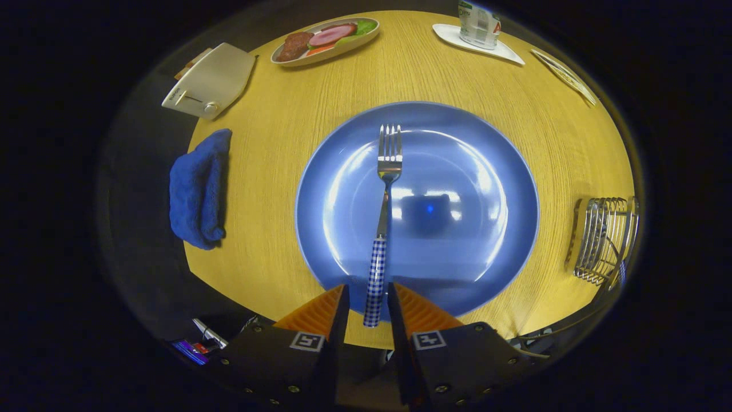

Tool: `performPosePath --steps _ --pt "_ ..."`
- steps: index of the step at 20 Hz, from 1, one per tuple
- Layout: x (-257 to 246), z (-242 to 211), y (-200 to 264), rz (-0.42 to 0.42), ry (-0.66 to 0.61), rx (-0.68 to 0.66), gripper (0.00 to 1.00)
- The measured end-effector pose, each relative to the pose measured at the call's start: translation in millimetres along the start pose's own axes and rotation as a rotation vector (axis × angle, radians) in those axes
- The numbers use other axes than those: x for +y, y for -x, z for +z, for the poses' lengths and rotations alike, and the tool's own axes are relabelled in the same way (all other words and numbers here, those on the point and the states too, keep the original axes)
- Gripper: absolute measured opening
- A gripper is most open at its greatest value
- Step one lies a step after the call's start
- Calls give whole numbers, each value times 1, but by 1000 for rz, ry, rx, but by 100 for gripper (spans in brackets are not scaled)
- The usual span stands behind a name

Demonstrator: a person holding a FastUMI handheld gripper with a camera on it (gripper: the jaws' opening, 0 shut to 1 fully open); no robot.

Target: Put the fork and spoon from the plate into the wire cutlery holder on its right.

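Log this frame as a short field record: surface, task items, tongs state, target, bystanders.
surface: round wooden table
plate: blue plate, centre of table
fork: fork lying on the plate, tines pointing away, checked handle between the fingers
spoon: cannot tell where it is
tongs: tongs straddle the fork handle, small gaps either side, not pressing
target: wire cutlery holder right of the plate; contents unclear
bystanders: blue cloth and toaster to the left; food dish beyond the plate
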State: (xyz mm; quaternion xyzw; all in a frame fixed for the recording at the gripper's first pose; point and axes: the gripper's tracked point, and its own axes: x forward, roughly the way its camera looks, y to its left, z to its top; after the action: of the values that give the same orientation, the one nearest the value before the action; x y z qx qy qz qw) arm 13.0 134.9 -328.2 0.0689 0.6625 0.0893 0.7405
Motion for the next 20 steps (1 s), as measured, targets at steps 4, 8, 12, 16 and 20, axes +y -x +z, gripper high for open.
performPosePath --steps 4,8,12,16,20 --pt "-7 -5 -4 -60 63 23 41" --pt "-10 0 -3 -63 68 11 10" --pt "-13 0 -3 -73 95 -6 10" --pt "-16 -6 1 -62 121 18 4" --pt "-24 -12 16 -58 145 30 4"
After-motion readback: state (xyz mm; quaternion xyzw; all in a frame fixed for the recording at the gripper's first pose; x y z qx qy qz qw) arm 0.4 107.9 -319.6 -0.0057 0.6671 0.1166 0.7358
